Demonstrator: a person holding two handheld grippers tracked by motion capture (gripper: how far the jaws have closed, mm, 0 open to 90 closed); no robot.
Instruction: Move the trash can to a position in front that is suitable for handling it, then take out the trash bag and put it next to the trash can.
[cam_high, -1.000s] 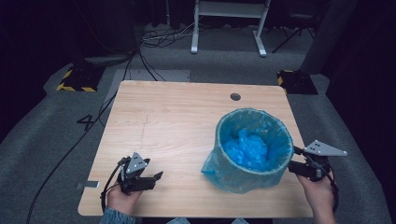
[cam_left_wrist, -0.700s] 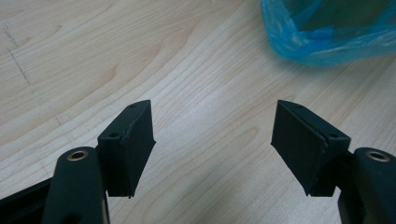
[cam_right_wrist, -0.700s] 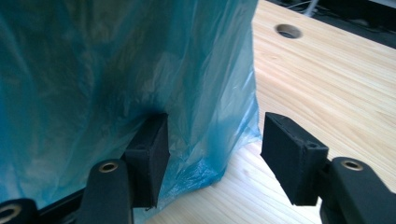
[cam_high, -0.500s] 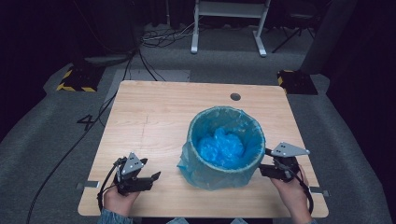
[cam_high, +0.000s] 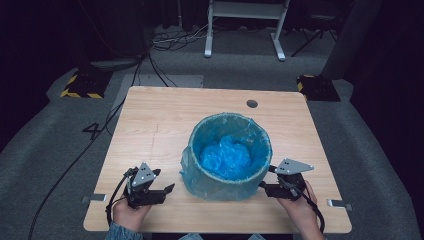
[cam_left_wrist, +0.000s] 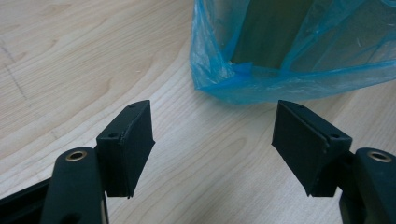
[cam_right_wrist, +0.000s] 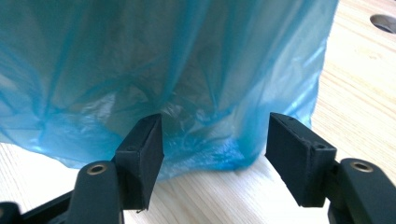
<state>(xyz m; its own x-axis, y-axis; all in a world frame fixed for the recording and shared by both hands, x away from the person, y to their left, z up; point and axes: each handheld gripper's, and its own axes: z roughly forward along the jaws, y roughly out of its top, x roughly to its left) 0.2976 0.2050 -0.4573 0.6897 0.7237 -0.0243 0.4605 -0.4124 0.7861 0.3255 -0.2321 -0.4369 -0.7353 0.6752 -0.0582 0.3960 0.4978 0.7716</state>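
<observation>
The left gripper (cam_high: 169, 189) sits low on the wooden table (cam_high: 150, 125), near its front edge, with its jaws spread wide and nothing between them. Just beside it stands a round bin (cam_high: 227, 156) lined with a blue plastic bag (cam_left_wrist: 243, 79). The right gripper (cam_high: 263, 187) is right up against the bag, its jaws spread apart too.

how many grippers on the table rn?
2: left gripper at the near-left edge, jaws open; right gripper near-right, open against the blue-lined bin.
</observation>
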